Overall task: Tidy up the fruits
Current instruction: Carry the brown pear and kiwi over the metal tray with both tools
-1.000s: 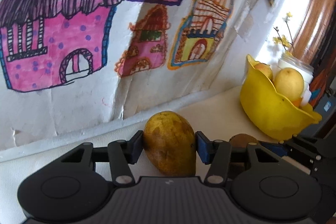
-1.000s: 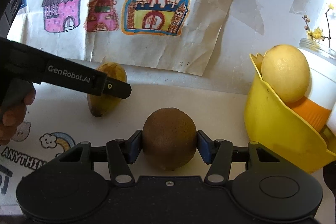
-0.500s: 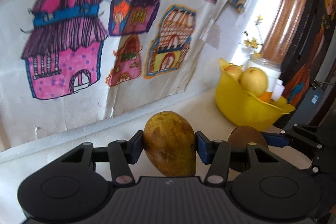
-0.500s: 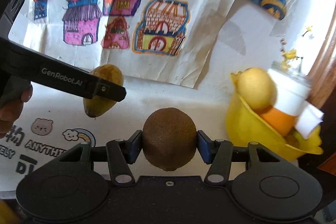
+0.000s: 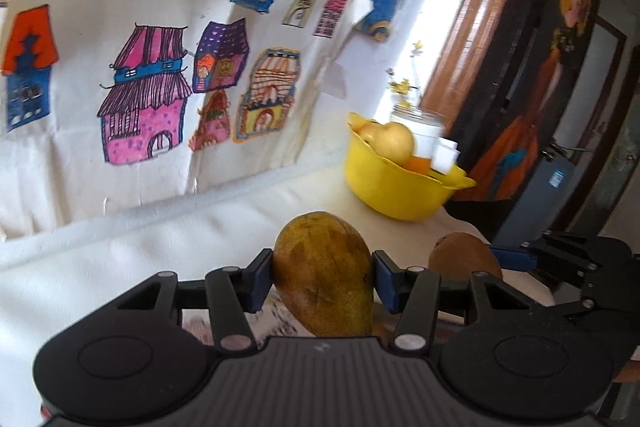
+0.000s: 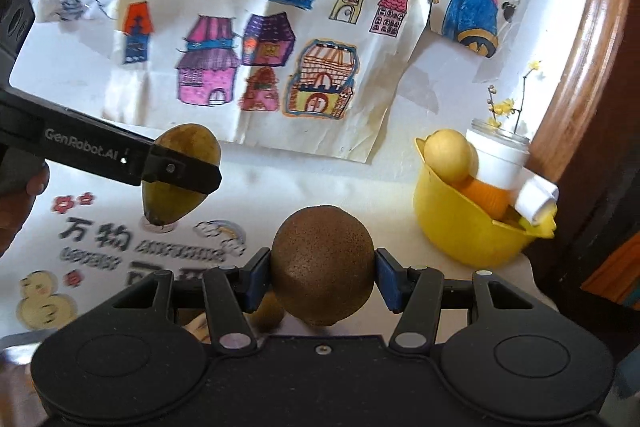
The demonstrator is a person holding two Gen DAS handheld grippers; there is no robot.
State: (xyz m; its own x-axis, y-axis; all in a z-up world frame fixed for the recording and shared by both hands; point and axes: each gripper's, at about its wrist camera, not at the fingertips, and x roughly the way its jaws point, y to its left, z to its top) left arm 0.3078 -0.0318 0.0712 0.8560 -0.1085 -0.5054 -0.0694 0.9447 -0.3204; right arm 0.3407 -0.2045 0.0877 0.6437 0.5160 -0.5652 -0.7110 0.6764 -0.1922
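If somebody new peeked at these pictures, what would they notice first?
Probably the two fruits held up in the air: a yellow-green speckled mango pinched in the left gripper, and a round fuzzy brown kiwi pinched in the right gripper. Next come the bright felt-pen drawings of little houses on the wall behind. At the right, a yellow plastic bowl sits on the table, already holding a yellow fruit.

The left gripper (image 5: 323,281) is clamped on a mango (image 5: 324,273), lifted clear of the table. The right gripper (image 6: 323,281) pinches a kiwi (image 6: 323,263) alongside it. A hand (image 6: 18,203) grips the left handle.
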